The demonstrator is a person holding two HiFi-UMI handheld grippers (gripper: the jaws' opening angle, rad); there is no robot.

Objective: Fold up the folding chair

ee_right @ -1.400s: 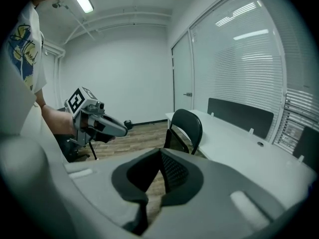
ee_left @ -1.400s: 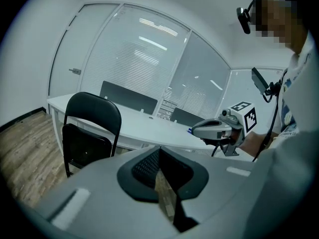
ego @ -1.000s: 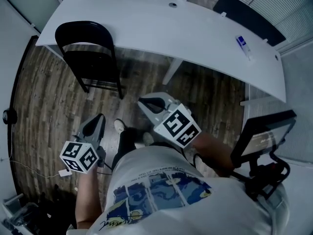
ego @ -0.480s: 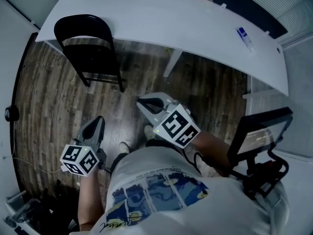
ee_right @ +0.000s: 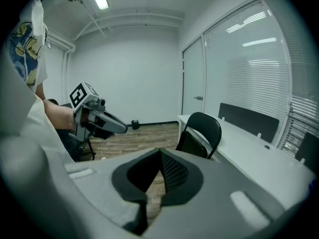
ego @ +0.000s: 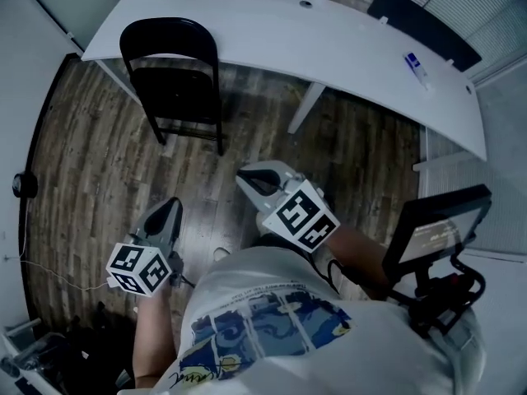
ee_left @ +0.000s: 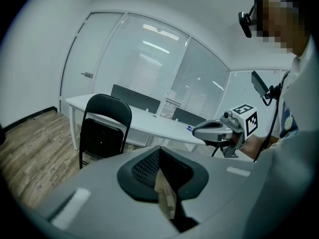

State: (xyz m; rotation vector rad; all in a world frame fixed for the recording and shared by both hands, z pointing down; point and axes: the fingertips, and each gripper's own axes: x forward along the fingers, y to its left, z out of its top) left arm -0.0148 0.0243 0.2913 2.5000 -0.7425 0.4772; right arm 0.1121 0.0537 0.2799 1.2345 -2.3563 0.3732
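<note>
The black folding chair (ego: 177, 81) stands unfolded on the wood floor, its back tucked under the white table's edge. It also shows in the left gripper view (ee_left: 102, 133) and the right gripper view (ee_right: 199, 133). My left gripper (ego: 170, 208) is held at lower left, well short of the chair, jaws shut and empty (ee_left: 159, 153). My right gripper (ego: 244, 175) is held near the middle, also apart from the chair, shut with nothing in it (ee_right: 160, 156). Both point toward the chair.
A long white table (ego: 346, 48) runs across the back, with a small blue item (ego: 414, 64) on it. A monitor on a stand (ego: 436, 229) is at my right. A black object (ego: 23, 185) and a white cable (ego: 49, 278) lie by the left wall.
Both grippers and the person have moved across the floor toward the chair, which now sits further right in the head view. The jaws stayed shut.
</note>
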